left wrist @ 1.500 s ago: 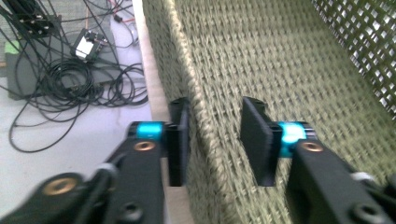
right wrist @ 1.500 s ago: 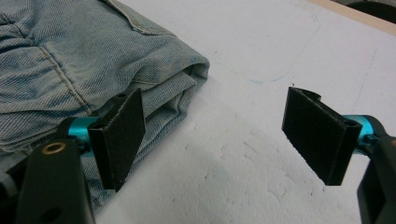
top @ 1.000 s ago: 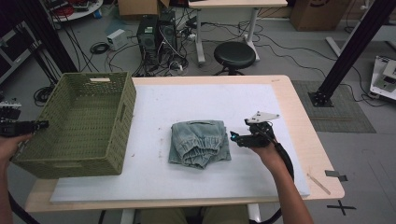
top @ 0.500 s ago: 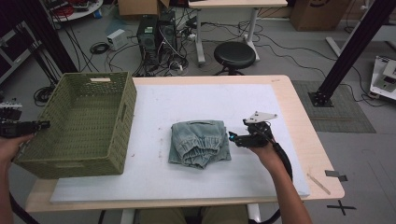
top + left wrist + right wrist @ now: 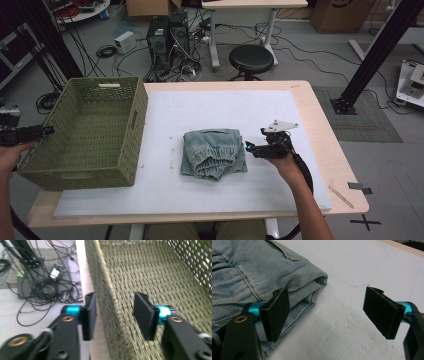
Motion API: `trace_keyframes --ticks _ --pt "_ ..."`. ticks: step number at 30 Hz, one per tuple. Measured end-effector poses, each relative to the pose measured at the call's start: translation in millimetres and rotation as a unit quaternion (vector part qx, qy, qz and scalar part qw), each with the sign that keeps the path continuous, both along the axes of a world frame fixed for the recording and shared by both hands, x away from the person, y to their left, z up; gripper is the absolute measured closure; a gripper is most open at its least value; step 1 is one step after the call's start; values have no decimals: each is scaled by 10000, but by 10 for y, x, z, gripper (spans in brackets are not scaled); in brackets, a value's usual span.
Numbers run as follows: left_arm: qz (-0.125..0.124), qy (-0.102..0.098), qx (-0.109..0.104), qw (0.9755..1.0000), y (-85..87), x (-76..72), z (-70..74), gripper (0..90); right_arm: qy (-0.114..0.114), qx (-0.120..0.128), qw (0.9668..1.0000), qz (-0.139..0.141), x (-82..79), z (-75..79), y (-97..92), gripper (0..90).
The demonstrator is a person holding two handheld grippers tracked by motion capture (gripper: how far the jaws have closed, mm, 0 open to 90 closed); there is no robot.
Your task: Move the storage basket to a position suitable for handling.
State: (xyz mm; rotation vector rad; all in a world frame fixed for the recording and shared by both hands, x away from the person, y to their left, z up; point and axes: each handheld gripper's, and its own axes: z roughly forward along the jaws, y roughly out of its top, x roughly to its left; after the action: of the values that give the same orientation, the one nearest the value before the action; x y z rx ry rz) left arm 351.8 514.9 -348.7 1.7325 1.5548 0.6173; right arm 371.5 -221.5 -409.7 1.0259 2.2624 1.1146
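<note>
Seen from above: folded jeans (image 5: 214, 152) mid-table (image 5: 310, 107), green basket (image 5: 85, 132) left. Closer in: left claw (image 5: 115, 315), just opening, astride the basket wall without pressing; right claw (image 5: 332, 311) wide beside the denim's edge.

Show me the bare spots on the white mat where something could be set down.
Free: the white mat beyond the folded jeans, the front strip between jeans and table edge, and the mat's right end. Crowded: the left end under the green basket, and beside the right claw.
</note>
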Motion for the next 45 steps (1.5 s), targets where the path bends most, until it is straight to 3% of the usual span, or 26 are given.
trace_keyframes --ticks 8,12,16,21,29,31,35,38,41,45 --pt "176 -663 -294 9972 -63 -93 232 331 -47 94 9999 -17 -14 25 -56 220" --pt "29 -1115 -501 9925 -206 -145 364 279 -73 108 9999 -2 -20 32 -80 220" --pt "-196 -1340 -618 9889 -368 -157 445 234 -67 117 9999 5 -21 30 -105 220" --pt "-464 -1657 -860 9813 -603 -170 509 234 -94 139 9999 28 -21 37 -144 220" --pt "-858 -1865 -972 9739 -1009 -170 507 234 -94 205 9997 36 -32 30 -204 220" --pt "-967 -1858 -846 9742 -1110 -167 500 234 -99 220 9997 43 -33 33 -209 220" --pt "-1191 -1828 -826 9724 -1324 -148 471 234 -130 225 9996 91 -40 30 -219 220" --pt "-1323 -1854 -923 9693 -1480 -126 457 234 -125 248 9996 92 -44 25 -233 220" --pt "-1446 -1950 -1014 9648 -1653 -115 450 234 -114 260 9996 91 -47 9 -243 220" --pt "-1631 -1973 -1050 9610 -1861 -110 452 234 -79 265 9996 93 -48 -14 -268 220"
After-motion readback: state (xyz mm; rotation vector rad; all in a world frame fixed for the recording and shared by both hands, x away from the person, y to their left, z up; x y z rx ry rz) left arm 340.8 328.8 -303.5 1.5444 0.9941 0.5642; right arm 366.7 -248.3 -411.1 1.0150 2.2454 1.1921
